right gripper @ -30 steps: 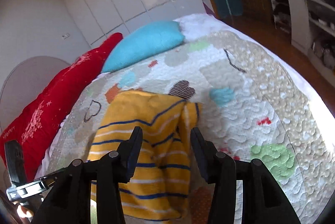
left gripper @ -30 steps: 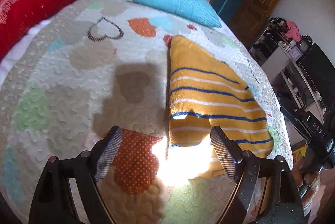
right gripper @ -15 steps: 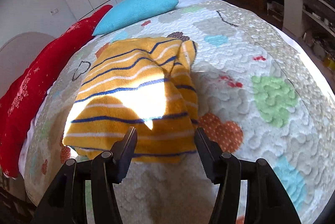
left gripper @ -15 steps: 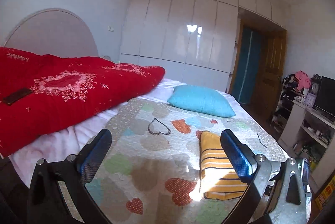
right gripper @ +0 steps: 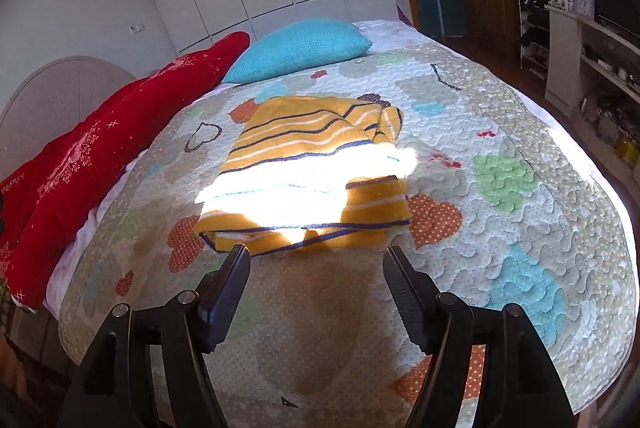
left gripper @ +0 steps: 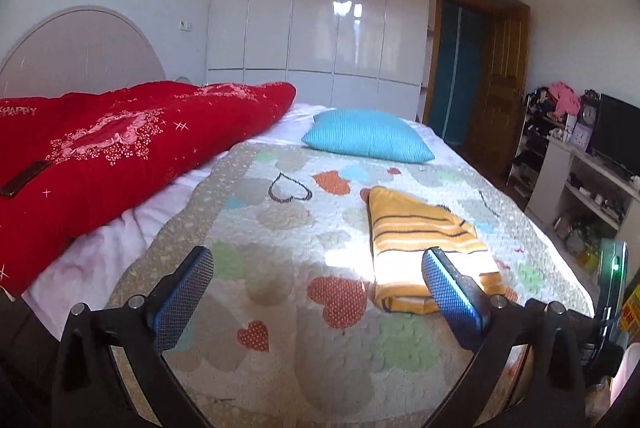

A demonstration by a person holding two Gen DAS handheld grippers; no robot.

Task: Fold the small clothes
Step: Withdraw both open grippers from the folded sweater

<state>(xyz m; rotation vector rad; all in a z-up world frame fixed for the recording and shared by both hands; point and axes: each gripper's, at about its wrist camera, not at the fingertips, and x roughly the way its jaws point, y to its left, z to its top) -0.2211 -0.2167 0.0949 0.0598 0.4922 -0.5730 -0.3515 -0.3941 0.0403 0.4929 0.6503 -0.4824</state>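
Observation:
A yellow garment with dark blue and white stripes (right gripper: pixel 316 167) lies folded on the heart-patterned quilt (right gripper: pixel 500 228), partly washed out by a patch of sunlight. In the left wrist view the garment (left gripper: pixel 420 236) lies ahead and to the right. My left gripper (left gripper: pixel 316 288) is open and empty, raised back from the quilt, its right finger overlapping the garment's near edge in view. My right gripper (right gripper: pixel 316 268) is open and empty, just short of the garment's near edge.
A red quilted cover (left gripper: pixel 100 155) lies along the left of the bed and a turquoise pillow (left gripper: pixel 368 135) at the far end. A white wardrobe (left gripper: pixel 320 19) and a wooden door (left gripper: pixel 496 91) stand behind. Shelves with a TV (left gripper: pixel 616 135) stand right of the bed.
Both grippers have pulled back from the garment and risen, staying open. The left view swung up from the quilt to the room. The garment lies still.

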